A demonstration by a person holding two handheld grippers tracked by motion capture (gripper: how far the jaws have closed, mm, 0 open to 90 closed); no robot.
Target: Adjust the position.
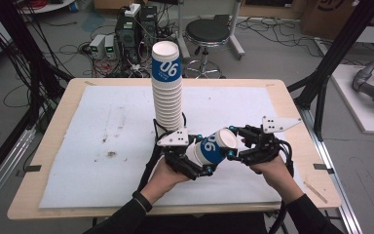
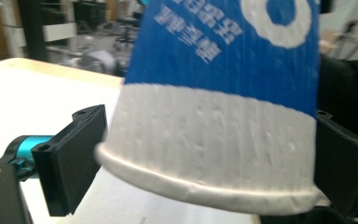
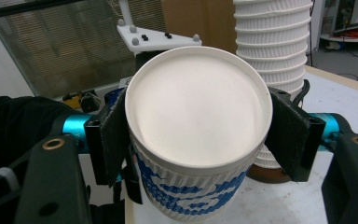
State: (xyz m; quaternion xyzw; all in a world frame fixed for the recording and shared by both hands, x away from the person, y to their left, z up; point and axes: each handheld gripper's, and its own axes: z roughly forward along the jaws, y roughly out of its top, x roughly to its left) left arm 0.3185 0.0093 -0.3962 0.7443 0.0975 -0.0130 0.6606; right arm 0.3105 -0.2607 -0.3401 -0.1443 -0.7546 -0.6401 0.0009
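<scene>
High view: cup mid-handoff; right gripper clamps its base end, left gripper jaws spread, just off rim end. Next, prob. pull left clear w/o snagging, then carry cup to stack.

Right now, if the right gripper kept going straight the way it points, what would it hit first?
Probably the left gripper: the right gripper grips the base of the paper cup between them. Farther along stands the tall cup stack, though depth is unclear.

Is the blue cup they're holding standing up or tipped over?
Tipped: the cup lies sideways in the air, its white bottom facing the right gripper.
</scene>
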